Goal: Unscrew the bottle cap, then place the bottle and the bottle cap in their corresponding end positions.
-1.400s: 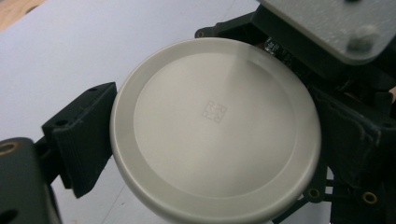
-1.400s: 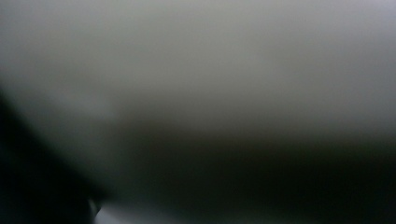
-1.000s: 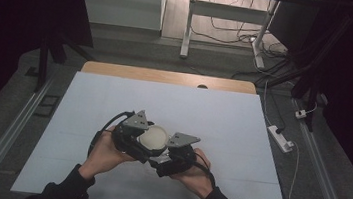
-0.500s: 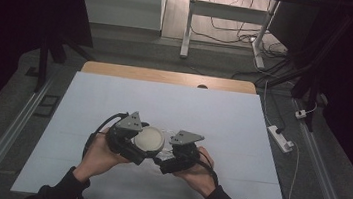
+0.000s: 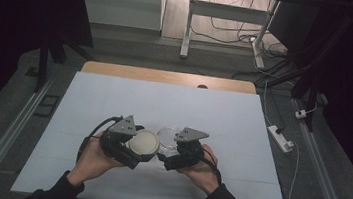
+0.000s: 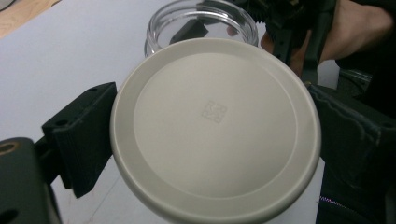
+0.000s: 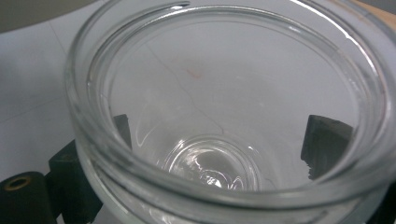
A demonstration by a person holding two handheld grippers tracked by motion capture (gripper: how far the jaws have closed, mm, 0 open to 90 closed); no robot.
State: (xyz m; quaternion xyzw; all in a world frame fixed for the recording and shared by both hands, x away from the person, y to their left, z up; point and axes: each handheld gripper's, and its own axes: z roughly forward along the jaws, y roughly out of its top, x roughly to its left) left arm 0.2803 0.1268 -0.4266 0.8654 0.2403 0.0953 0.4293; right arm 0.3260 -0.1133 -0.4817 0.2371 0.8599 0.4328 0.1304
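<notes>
A round beige lid [image 6: 215, 126] sits clamped edge to edge between the jaws of my left gripper [image 5: 134, 147], its flat top facing the camera. In the high view the lid [image 5: 145, 141] hangs just left of a clear glass jar [image 5: 169, 138]. My right gripper [image 5: 173, 154] is shut on that jar, whose open mouth and empty inside [image 7: 224, 116] face the right gripper's camera, with a black jaw showing through the glass on each side. The jar [image 6: 201, 23] stands just beyond the lid, apart from it, with my right hand behind.
Both hands work over the front middle of a white table sheet [image 5: 114, 97]. A wooden table edge [image 5: 167, 77] runs along the back. A white power strip [image 5: 280, 138] lies on the floor to the right, with cables and a metal stand [image 5: 188, 25] beyond the table.
The left gripper has carried the lid off to the left, away from the jar. The jar's open mouth is now uncovered, and the two grippers stand a little apart.
</notes>
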